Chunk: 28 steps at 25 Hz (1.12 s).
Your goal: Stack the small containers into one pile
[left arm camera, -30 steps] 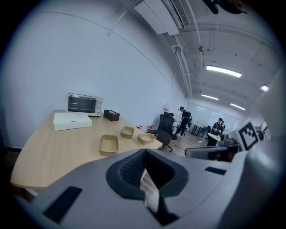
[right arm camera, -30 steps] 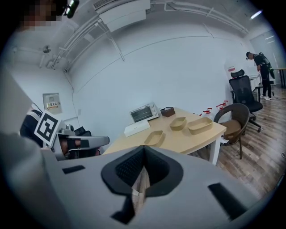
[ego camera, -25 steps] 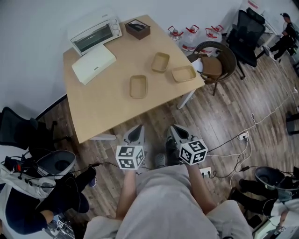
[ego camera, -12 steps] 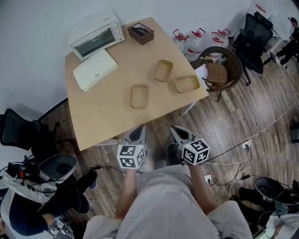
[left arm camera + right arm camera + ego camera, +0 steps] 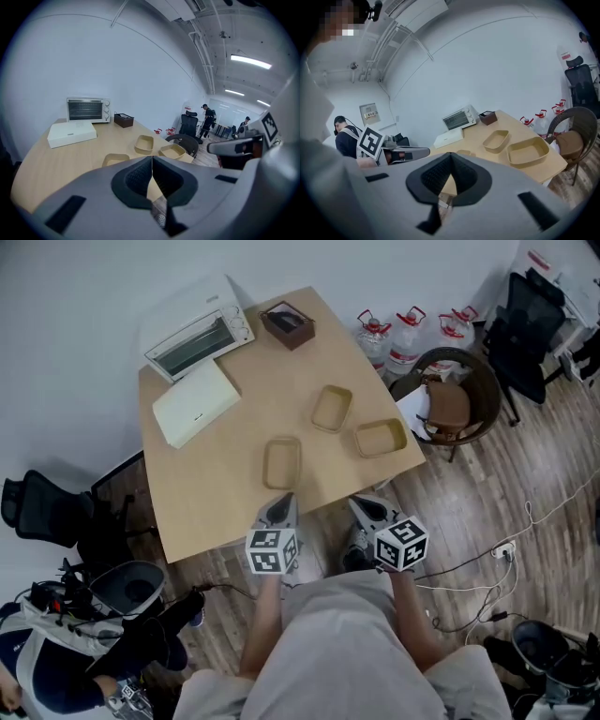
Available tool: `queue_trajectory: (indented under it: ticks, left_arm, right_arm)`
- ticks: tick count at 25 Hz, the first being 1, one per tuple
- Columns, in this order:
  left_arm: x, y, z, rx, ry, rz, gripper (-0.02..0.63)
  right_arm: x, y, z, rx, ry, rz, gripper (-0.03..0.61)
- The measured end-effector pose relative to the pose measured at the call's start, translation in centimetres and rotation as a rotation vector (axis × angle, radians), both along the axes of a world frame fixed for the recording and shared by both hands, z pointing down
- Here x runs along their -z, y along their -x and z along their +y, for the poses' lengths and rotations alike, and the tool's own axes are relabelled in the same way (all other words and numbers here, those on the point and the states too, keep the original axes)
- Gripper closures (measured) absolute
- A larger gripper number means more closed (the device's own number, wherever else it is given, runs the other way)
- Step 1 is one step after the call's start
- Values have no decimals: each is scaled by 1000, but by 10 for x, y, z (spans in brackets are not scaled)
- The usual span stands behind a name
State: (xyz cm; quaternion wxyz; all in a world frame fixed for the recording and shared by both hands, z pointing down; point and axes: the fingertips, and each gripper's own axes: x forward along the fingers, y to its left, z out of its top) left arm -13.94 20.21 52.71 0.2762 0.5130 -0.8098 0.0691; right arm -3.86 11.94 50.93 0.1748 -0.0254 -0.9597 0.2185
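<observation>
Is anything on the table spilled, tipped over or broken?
Nothing stands out. The near container, the far container and the right container all sit upright, empty and apart on the table; no spill or damage shows.

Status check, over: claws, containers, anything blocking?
Both shut, empty: left claw, right claw, by table edge. Three containers apart, none stacked. Nothing between claws and containers.

Tan small rectangular containers (image 5: 281, 463), pale wooden surface (image 5: 216, 493), white toaster oven (image 5: 199, 329), white flat box (image 5: 195, 402), dark brown open box (image 5: 288, 324); the left hand-held gripper (image 5: 280, 506) and right hand-held gripper (image 5: 364, 509) were grey, their cubes (image 5: 272, 551) patterned black-and-white.
</observation>
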Motion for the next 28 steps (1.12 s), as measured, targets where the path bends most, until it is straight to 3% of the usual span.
queue_trajectory:
  ticks: [6, 17, 21, 28]
  left_arm:
    - [-7, 28, -38, 28, 23, -13, 607]
    - [-25, 37, -102, -12, 95, -16, 607]
    - [-33, 36, -110, -16, 104, -10, 607]
    - [-72, 47, -83, 83, 162, 47, 606]
  right_arm:
    - [-2, 25, -47, -4, -13, 5, 572]
    - [-16, 25, -95, -16, 25, 20, 572]
    - [-30, 19, -109, -52, 42, 40, 571]
    - [-64, 26, -114, -51, 84, 101, 571]
